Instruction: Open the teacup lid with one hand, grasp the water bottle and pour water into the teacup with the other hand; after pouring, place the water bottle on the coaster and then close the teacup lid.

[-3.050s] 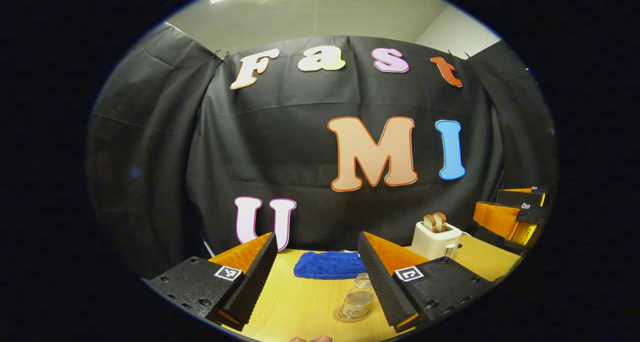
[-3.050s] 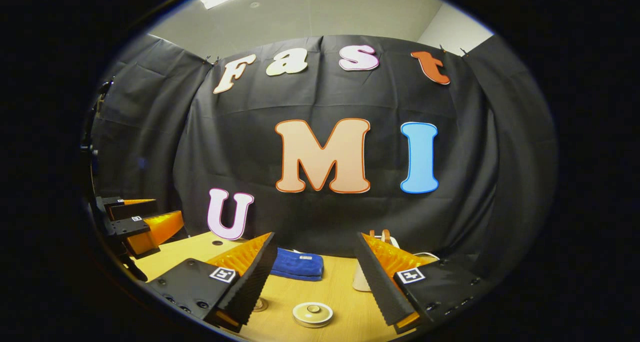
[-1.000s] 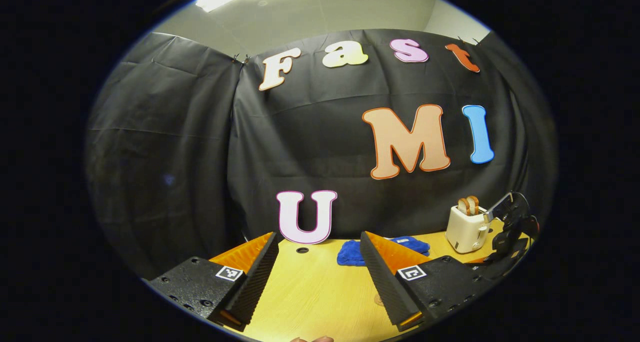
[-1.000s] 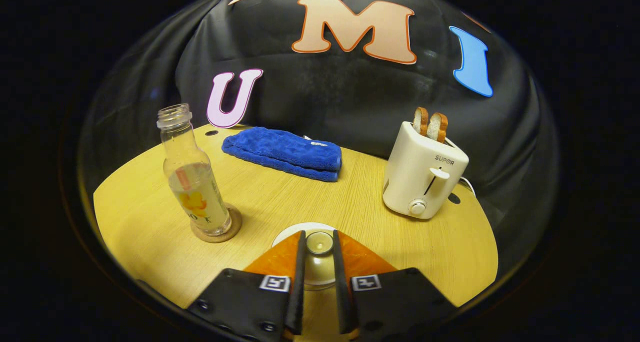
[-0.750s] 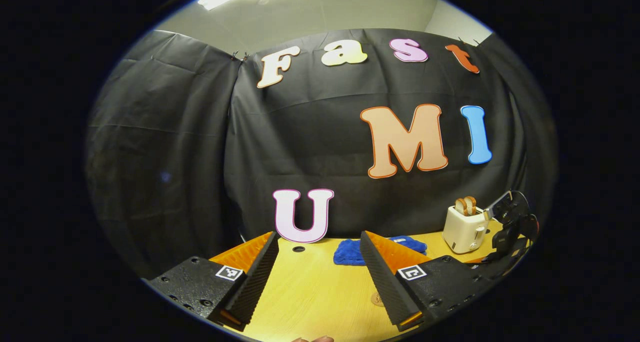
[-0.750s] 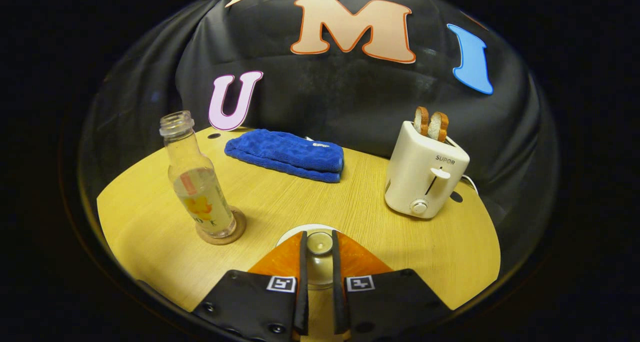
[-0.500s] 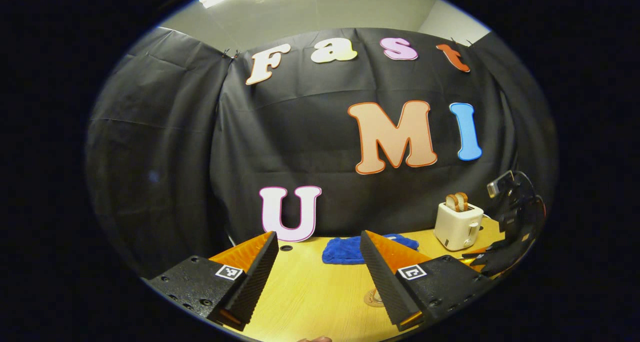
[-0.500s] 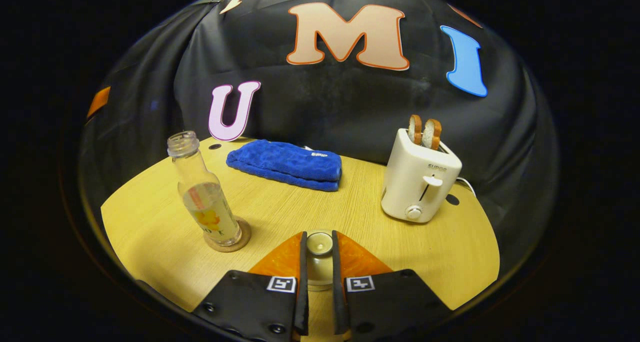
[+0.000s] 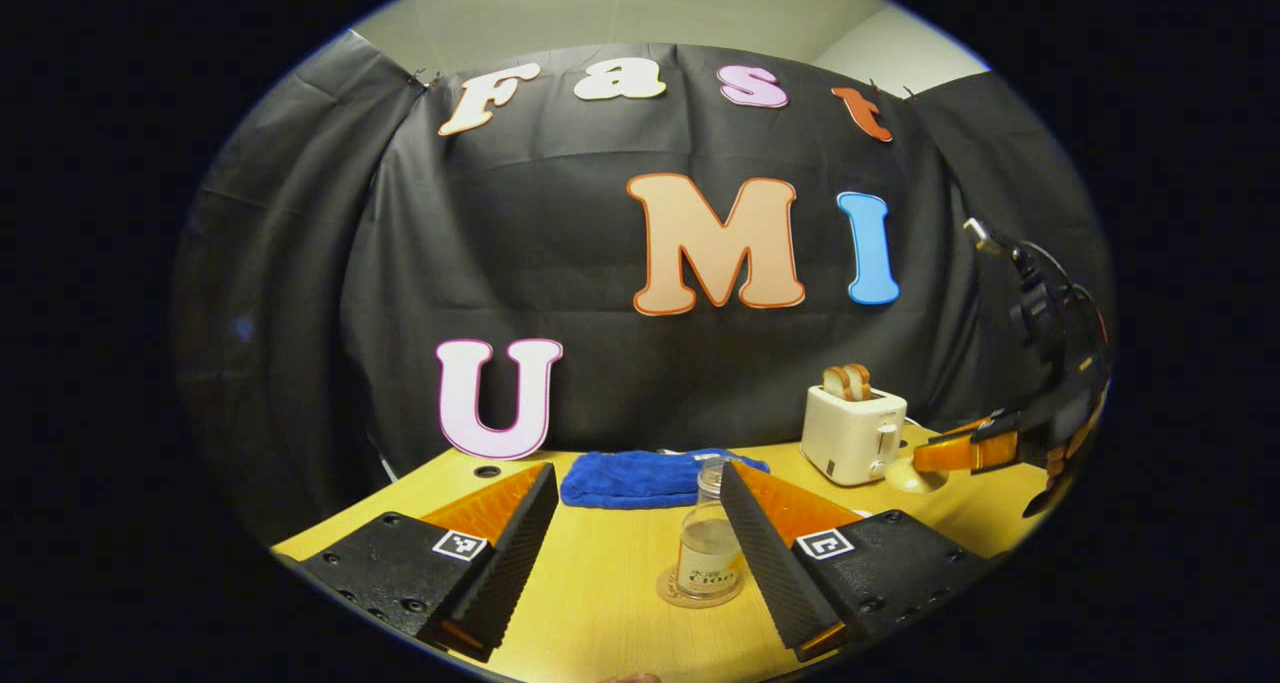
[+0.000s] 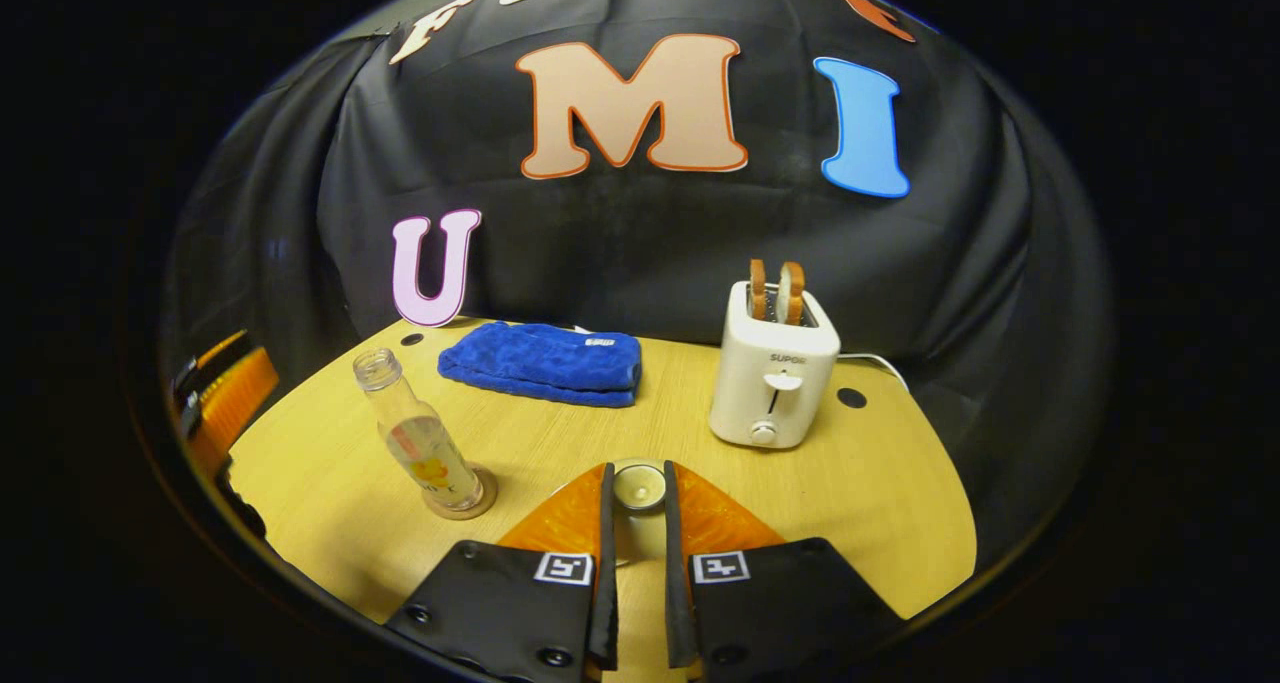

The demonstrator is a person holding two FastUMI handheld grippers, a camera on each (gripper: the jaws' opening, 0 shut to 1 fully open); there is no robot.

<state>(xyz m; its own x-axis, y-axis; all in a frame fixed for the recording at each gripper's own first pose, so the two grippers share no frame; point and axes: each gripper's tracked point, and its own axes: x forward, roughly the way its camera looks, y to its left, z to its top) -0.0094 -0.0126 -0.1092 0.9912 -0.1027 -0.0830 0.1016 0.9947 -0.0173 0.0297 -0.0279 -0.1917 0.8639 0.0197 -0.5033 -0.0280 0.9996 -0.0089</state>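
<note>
A clear, uncapped water bottle (image 9: pixel 708 551) partly filled with water stands on a round coaster (image 9: pixel 672 591) on the wooden table. My left gripper (image 9: pixel 636 493) is open, and the bottle stands ahead of it, close beside its right finger. My right gripper (image 10: pixel 637 473) is shut on the knob of the pale teacup lid (image 10: pixel 638 487) and holds it above the table. In the right gripper view the bottle (image 10: pixel 415 445) and its coaster (image 10: pixel 482 503) stand to the left. The left gripper view shows the right gripper (image 9: pixel 975 453) at the far right with the lid (image 9: pixel 905 479) in it.
A white toaster (image 10: pixel 772 378) with two bread slices stands at the back right of the table (image 10: pixel 880 503). A folded blue towel (image 10: pixel 540 363) lies at the back, near the black cloth wall. The left gripper (image 10: pixel 225 403) shows at the left edge of the right gripper view.
My right gripper has risen with the lid shut in it. My left gripper has swung to the right, bringing the bottle and coaster between its open fingers in its view.
</note>
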